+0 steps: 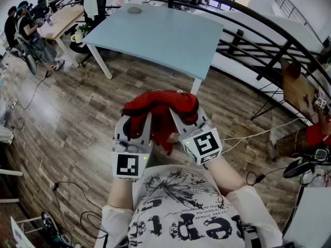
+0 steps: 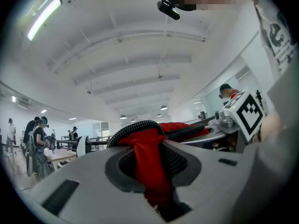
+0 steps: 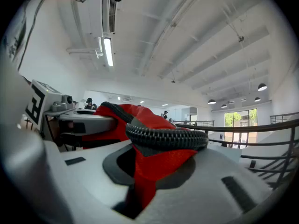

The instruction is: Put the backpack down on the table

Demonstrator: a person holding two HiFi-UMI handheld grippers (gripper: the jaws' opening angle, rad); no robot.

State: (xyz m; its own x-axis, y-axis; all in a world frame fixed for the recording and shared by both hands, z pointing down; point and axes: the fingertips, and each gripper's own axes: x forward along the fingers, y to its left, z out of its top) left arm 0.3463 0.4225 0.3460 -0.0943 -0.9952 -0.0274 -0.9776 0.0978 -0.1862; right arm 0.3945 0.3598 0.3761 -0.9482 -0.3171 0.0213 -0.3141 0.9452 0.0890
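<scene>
Standing figure, both arms drawn in close to the white printed shirt (image 1: 181, 211). The left gripper (image 1: 135, 122) and the right gripper (image 1: 186, 119) sit side by side, near each other and pointing level, away from the body.

The red fabric backpack (image 1: 158, 107), soft and bunched, with black ribbed zip edging (image 3: 168, 136), lies across the tips of both grippers. It bridges the gap between them, and a fold hangs down in that gap. It is carried in the air above the wooden plank floor (image 1: 67, 128).

Left gripper: clenched on the backpack. Its own view shows a strip of red cloth pinched between the two grey jaws, the rest heaped just ahead of and above the tips.

Right gripper: likewise grasping the backpack. Red cloth runs down between its jaws, and the black zip edging lies across the top of them.

The pale blue rectangular worktop (image 1: 165, 35) on white legs stands ahead of both gripper tips, well apart from them, with floor between. A small grey round object (image 1: 134, 10) rests near its far edge. A black metal railing (image 1: 258, 30) runs behind the worktop and round to the right gripper's side.
</scene>
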